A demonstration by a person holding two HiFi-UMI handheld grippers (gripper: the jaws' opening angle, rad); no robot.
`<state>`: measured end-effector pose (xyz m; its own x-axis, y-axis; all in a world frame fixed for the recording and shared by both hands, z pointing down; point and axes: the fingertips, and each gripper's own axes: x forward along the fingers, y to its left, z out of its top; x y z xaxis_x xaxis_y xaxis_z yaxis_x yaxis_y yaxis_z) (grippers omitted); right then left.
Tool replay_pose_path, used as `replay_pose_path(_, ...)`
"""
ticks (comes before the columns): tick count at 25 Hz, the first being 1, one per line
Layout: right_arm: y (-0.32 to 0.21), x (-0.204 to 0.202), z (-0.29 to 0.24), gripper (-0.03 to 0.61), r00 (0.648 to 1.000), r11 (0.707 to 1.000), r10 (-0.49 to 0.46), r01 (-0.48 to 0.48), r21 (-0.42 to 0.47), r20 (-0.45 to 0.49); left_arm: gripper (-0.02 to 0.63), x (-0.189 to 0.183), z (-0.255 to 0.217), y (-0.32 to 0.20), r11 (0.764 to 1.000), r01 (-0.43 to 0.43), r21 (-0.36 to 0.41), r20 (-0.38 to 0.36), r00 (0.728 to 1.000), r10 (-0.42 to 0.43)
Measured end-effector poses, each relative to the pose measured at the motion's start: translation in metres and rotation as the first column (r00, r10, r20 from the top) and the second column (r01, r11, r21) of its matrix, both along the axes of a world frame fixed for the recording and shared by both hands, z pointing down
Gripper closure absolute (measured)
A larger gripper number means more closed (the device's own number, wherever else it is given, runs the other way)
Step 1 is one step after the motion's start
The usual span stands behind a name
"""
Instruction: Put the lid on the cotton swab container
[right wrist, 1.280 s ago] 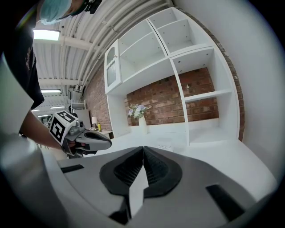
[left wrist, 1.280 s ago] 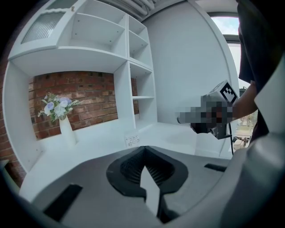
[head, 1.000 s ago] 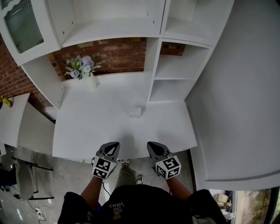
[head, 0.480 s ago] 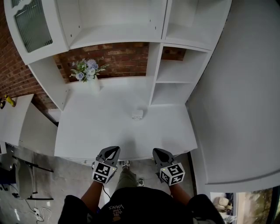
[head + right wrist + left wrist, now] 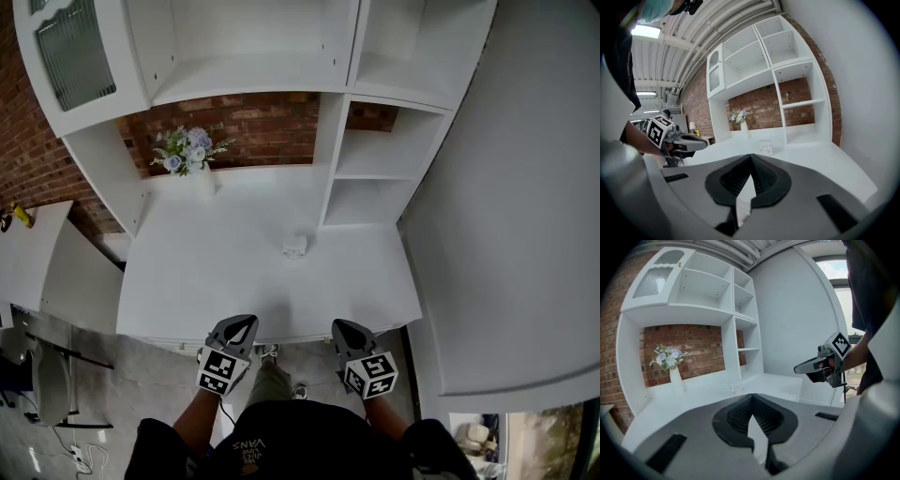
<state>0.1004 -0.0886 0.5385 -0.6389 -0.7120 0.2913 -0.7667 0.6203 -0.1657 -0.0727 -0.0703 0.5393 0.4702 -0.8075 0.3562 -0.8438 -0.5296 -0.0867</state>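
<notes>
The cotton swab container (image 5: 294,247) is a small white box with print on its side, standing near the middle of the white desk (image 5: 206,272); it also shows in the left gripper view (image 5: 737,389) and the right gripper view (image 5: 765,148). I cannot make out a separate lid. My left gripper (image 5: 242,323) hangs at the desk's front edge, shut and empty (image 5: 751,399). To its right my right gripper (image 5: 341,327) is also shut and empty (image 5: 751,158). Both are well short of the container.
A white vase of flowers (image 5: 192,155) stands at the back left of the desk against the brick wall. White shelf cubbies (image 5: 375,159) rise at the right and a hutch spans above. A low side table (image 5: 28,253) and a chair (image 5: 52,375) sit to the left.
Both grippers have slid back a little toward the person, the right one slightly further right. The container has stayed where it was.
</notes>
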Motion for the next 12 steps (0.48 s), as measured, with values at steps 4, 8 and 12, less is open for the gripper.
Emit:
replay_pose_path(4, -0.0029, 0.0026, 0.0008, 0.578, 1.000, 1.000, 0.016, -0.016, -0.001, -0.017, 0.607, 0.0035, -0.0004, -0.0003, 1.000, -0.002, 0.000, -0.011, 1.000, 0.002)
replay_pose_path(8, -0.0046, 0.0029, 0.0010, 0.578, 1.000, 1.000, 0.019, -0.019, -0.004, -0.020, 0.607, 0.0051, 0.0005, 0.0001, 1.000, -0.008, -0.006, -0.011, 1.000, 0.008)
replay_pose_path(12, -0.0047, 0.0037, 0.0023, 0.580, 1.000, 1.000, 0.017, -0.017, -0.007, -0.020, 0.607, 0.0061, 0.0028, 0.0011, 1.000, -0.004, -0.010, -0.009, 1.000, 0.004)
